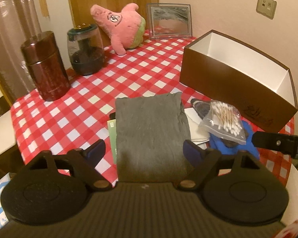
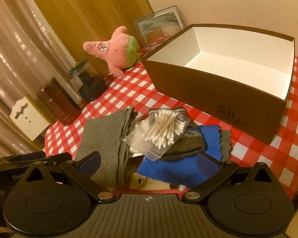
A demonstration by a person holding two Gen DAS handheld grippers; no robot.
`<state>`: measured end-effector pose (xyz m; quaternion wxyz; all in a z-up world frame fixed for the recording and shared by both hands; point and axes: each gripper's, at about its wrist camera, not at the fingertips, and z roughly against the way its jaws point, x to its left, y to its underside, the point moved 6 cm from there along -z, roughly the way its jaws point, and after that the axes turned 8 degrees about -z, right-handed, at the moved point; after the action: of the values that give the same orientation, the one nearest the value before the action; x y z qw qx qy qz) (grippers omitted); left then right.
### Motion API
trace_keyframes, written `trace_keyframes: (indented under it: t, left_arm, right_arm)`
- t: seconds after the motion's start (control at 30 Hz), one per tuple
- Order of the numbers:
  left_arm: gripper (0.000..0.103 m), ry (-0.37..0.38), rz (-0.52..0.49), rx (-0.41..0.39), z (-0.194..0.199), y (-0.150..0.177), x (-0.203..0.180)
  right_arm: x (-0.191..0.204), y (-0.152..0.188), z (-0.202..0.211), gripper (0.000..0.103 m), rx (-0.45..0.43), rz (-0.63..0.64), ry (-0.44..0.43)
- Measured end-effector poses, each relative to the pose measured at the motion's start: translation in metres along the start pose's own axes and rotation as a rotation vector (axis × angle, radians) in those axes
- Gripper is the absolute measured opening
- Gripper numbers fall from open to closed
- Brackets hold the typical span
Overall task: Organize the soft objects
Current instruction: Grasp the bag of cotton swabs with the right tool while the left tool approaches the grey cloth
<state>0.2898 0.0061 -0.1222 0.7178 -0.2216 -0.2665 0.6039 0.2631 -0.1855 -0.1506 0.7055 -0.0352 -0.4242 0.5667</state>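
The folded grey felt cloth [image 1: 151, 130] lies flat on the desk with the red-and-white checked cover [image 1: 69, 109], straight ahead of my left tongs [image 1: 144, 150], whose blue-padded fingers are spread wide to either side of it and hold nothing. Just to its right sits a heap: a clear plastic bag of cotton swabs [image 2: 164, 129] resting on a grey knitted piece [image 2: 186, 144], with a bright blue fleece cloth [image 2: 178, 168] under them. My right tongs [image 2: 148, 163] hang released over that heap, gripping nothing. Beyond the heap stands the open brown cardboard box with a white inside [image 2: 238, 59]. A pink star-shaped plush toy [image 1: 121, 25] sits at the far edge of the desk, well apart.
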Motion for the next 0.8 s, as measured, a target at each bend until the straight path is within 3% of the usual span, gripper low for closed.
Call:
trace_keyframes:
  t: [0.03,0.1,0.23,0.8]
  left_arm:
    - [0.081,0.011,-0.005,0.003,-0.005,-0.001,0.001]
    - [0.08,0.021,-0.024,0.005,-0.013,-0.003,0.003]
    - [0.079,0.036,-0.038,0.016,-0.029,-0.005,0.01]
    - [0.07,0.083,-0.048,0.059,-0.075,-0.006,0.028]
  right_arm:
    - [-0.001,0.0,-0.003,0.084,-0.004,-0.014,0.002]
    - [-0.004,0.001,-0.015,0.064,0.032,-0.049,-0.004]
    - [-0.013,0.004,-0.03,0.064,0.039,-0.132,0.008]
    - [-0.019,-0.017,-0.068,0.064,0.004,-0.173,0.1]
